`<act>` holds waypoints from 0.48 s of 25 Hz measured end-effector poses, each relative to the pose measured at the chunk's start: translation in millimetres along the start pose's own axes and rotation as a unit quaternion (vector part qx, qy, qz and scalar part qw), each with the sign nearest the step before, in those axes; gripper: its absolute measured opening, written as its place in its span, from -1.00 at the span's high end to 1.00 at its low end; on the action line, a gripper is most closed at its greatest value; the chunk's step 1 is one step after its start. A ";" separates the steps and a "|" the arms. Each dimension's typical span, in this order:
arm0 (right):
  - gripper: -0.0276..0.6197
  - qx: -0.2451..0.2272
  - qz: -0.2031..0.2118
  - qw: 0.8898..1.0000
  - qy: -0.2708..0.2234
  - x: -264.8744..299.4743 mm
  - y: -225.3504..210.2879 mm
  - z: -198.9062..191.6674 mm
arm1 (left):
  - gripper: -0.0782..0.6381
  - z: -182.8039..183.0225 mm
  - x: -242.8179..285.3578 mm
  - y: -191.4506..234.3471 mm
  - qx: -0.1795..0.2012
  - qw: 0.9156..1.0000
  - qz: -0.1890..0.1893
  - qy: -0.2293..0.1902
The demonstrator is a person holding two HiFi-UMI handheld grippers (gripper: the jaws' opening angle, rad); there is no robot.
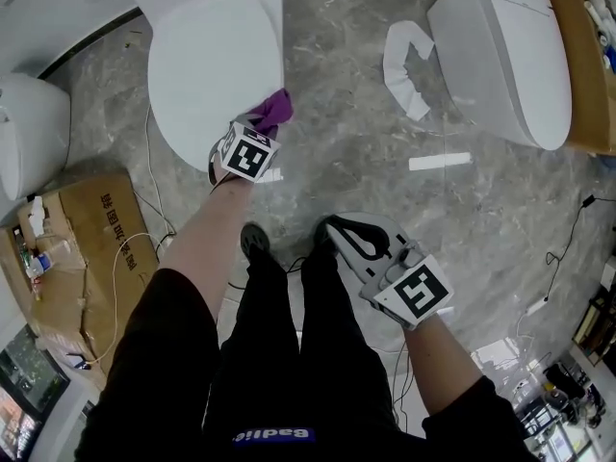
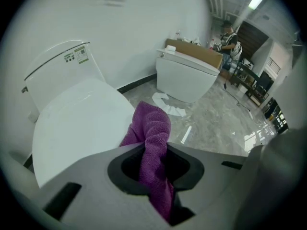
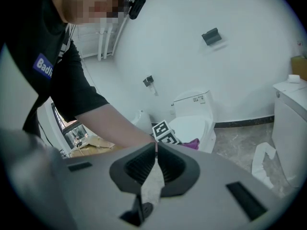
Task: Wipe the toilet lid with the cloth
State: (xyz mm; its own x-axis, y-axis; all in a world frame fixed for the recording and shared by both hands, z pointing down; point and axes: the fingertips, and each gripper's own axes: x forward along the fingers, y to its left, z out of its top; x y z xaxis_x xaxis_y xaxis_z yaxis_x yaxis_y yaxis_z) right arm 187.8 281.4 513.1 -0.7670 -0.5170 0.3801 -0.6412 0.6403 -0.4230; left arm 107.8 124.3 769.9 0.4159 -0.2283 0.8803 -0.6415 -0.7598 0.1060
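Observation:
A white toilet with its lid (image 1: 214,75) down stands at the upper left of the head view. My left gripper (image 1: 252,135) is at the lid's front right edge, shut on a purple cloth (image 1: 275,110). In the left gripper view the cloth (image 2: 152,143) bunches up between the jaws, beside the white lid (image 2: 81,128). My right gripper (image 1: 339,231) hangs low near the person's legs, far from the toilet, shut with nothing in it. The right gripper view shows its jaws (image 3: 156,153) touching, with the toilet (image 3: 193,124) and a bit of purple cloth (image 3: 192,143) far off.
A second white toilet (image 1: 505,51) stands at the upper right, with a torn white paper strip (image 1: 404,65) on the grey marble floor beside it. Flattened cardboard (image 1: 82,258) with cables lies at the left. Another white fixture (image 1: 29,133) sits at the far left.

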 end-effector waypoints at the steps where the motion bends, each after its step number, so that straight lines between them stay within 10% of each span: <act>1: 0.81 -0.001 0.003 1.000 0.003 4.7 4.3 -0.4 | 0.59 -8.1 -5.9 3.0 -0.010 1.000 0.000 -0.002; 12: 0.81 -0.052 0.044 0.997 0.036 81.5 82.5 33.1 | 0.59 -171.0 -96.3 95.3 -0.180 0.981 0.064 -0.012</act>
State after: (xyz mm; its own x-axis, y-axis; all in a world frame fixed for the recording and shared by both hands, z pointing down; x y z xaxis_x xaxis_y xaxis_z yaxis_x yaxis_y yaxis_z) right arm 71.6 273.3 481.9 -0.8143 -0.4155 0.4053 -0.5619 0.7393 -0.3710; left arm -103.6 178.0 774.3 0.3304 -0.3256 0.8859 -0.8739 -0.4600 0.1569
